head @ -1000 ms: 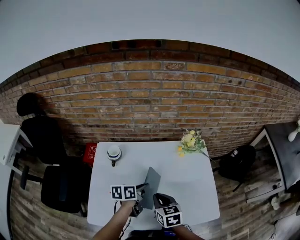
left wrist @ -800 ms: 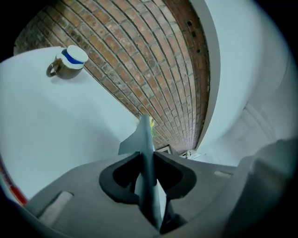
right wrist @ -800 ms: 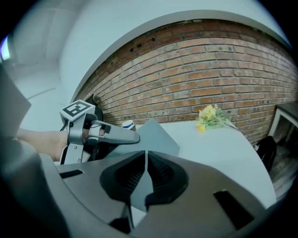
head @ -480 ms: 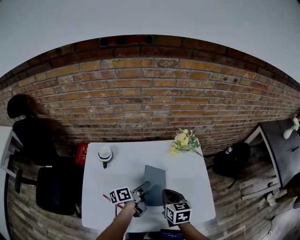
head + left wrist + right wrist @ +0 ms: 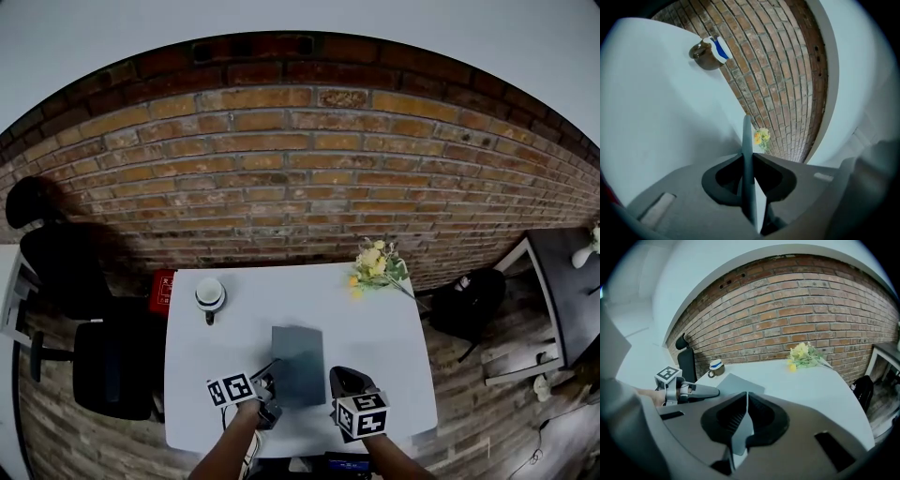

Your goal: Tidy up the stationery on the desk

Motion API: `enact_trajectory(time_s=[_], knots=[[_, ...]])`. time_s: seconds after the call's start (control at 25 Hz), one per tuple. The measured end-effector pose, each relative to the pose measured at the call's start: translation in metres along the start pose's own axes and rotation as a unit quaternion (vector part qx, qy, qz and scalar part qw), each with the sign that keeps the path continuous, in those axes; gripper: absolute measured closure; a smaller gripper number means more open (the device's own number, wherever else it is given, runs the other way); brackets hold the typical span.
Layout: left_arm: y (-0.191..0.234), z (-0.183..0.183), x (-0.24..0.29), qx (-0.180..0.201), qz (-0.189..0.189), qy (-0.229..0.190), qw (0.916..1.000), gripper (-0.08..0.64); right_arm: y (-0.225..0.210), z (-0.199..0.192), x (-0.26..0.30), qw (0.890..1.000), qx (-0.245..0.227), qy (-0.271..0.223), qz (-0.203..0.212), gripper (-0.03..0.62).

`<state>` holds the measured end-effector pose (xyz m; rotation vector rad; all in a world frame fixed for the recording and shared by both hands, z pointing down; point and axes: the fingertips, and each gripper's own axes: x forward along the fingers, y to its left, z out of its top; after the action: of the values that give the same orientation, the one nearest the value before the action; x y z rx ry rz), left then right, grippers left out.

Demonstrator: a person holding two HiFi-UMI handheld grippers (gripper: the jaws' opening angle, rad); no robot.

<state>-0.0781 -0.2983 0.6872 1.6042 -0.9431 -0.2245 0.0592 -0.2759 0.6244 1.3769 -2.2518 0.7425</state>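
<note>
A thin grey notebook (image 5: pixel 298 364) lies flat in the middle of the white desk (image 5: pixel 394 347). My left gripper (image 5: pixel 269 382) is at its near left corner. In the left gripper view the notebook (image 5: pixel 746 133) stands edge-on between the jaws. They have just been closing, and both pads now press on it. My right gripper (image 5: pixel 347 380) hovers by the notebook's right edge, shut with nothing in it. The right gripper view shows its jaws (image 5: pixel 746 398) together, the notebook (image 5: pixel 738 383) ahead and the left gripper (image 5: pixel 701 392) at the left.
A mug (image 5: pixel 210 294) stands at the desk's back left and a bunch of yellow flowers (image 5: pixel 375 266) at the back right. A black office chair (image 5: pixel 103 366) is left of the desk, a black bag (image 5: pixel 473 305) on the floor to the right. A brick wall rises behind.
The notebook was tilted up a second ago and now lies flat. My left gripper came down with it. The right gripper shifted a little to the right.
</note>
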Motion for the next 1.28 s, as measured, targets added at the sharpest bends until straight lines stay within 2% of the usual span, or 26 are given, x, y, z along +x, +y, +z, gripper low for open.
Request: enact_trajectory(time_s=[0.28, 0.36, 0.48, 0.6, 0.68, 0.76, 0.96, 1.12, 1.28], knots=[[0.030, -0.007, 0.000, 0.052, 0.068, 0.045, 0.9953, 0.486, -0.002, -0.011, 0.010, 1.000, 0.004, 0.014, 0.002, 0.571], [0.036, -0.011, 0.002, 0.080, 0.086, 0.073, 0.9905, 0.452, -0.003, -0.014, 0.011, 1.000, 0.008, 0.017, 0.003, 0.571], [0.042, -0.015, 0.004, 0.135, 0.120, 0.120, 0.9762, 0.366, -0.004, -0.016, 0.011, 1.000, 0.016, 0.018, 0.006, 0.571], [0.046, -0.014, 0.000, 0.192, 0.150, 0.144, 0.9591, 0.359, -0.005, -0.018, 0.009, 1.000, 0.020, 0.018, 0.006, 0.571], [0.043, -0.011, -0.004, 0.223, 0.153, 0.144, 0.9518, 0.358, -0.006, -0.018, 0.008, 1.000, 0.019, 0.017, 0.006, 0.571], [0.034, -0.007, -0.008, 0.249, 0.143, 0.132, 0.9488, 0.359, -0.006, -0.018, 0.007, 1.000, 0.019, 0.015, 0.009, 0.571], [-0.012, -0.003, -0.020, 0.316, 0.078, 0.088, 0.9415, 0.360, -0.005, -0.008, 0.000, 1.000, 0.010, 0.004, 0.023, 0.575], [-0.056, -0.004, -0.033, 0.368, 0.025, 0.059, 0.9275, 0.381, 0.000, 0.008, -0.009, 0.999, -0.005, -0.013, 0.036, 0.581], [-0.095, -0.005, -0.048, 0.413, -0.014, 0.029, 0.9102, 0.469, 0.010, 0.024, -0.020, 0.998, -0.019, -0.035, 0.054, 0.581]])
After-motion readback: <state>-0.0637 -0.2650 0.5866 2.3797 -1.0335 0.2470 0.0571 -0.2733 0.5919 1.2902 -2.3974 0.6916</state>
